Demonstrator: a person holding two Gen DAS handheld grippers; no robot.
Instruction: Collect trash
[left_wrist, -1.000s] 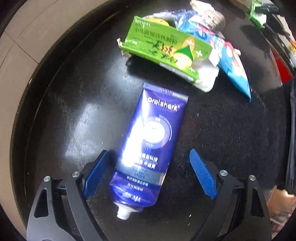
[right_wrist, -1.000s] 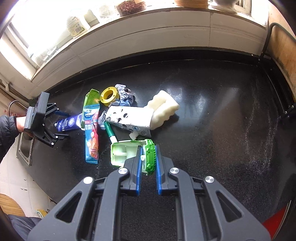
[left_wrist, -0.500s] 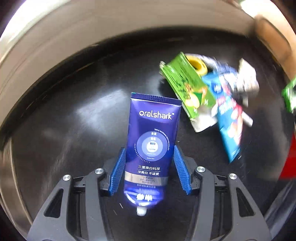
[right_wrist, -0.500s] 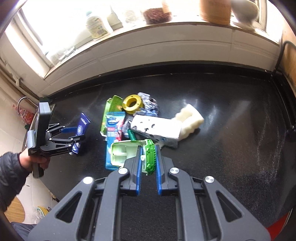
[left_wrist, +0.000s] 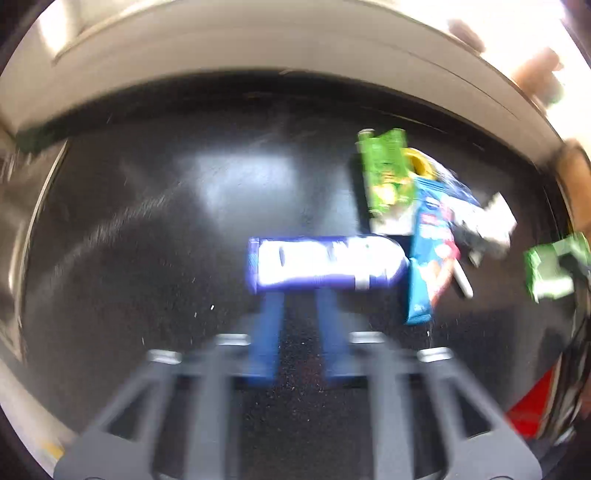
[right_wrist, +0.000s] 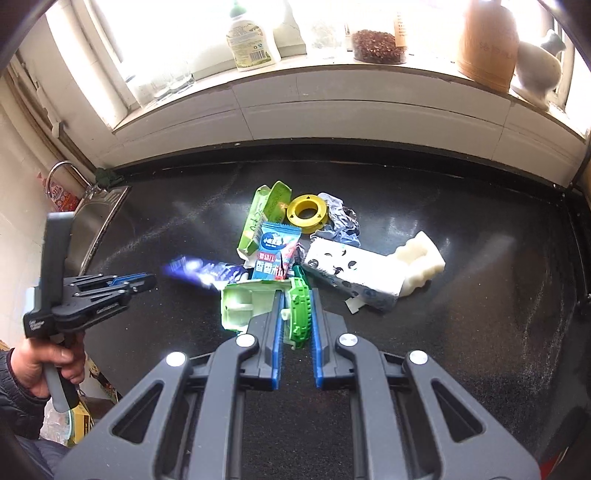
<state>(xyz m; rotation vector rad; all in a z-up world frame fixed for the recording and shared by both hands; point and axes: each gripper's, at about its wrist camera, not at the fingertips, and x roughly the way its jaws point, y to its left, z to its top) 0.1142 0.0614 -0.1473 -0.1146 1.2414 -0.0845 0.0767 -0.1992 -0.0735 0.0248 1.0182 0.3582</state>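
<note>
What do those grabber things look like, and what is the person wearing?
Each is a dark grey plastic frame with cut-out holes, silver bolts and two flat blue ribbed pads. The left gripper has a pistol-style handle and small white lettering on its side. The right gripper looks the same. The hand comes from a dark jacket sleeve.

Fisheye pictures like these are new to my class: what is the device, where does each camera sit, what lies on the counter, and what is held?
There is no robot. A person holds a black two-finger tool in each hand, and each tool has a camera looking along its fingers. The blurred view comes from the left gripper, the sharp one from the right gripper. On the black counter lie a green carton, yellow tape ring, blue snack wrapper, spotted white carton and white foam block. The right gripper is shut on green plastic packaging. The left gripper's jaws are opening. The dark blue tube shows just past its fingertips.
</note>
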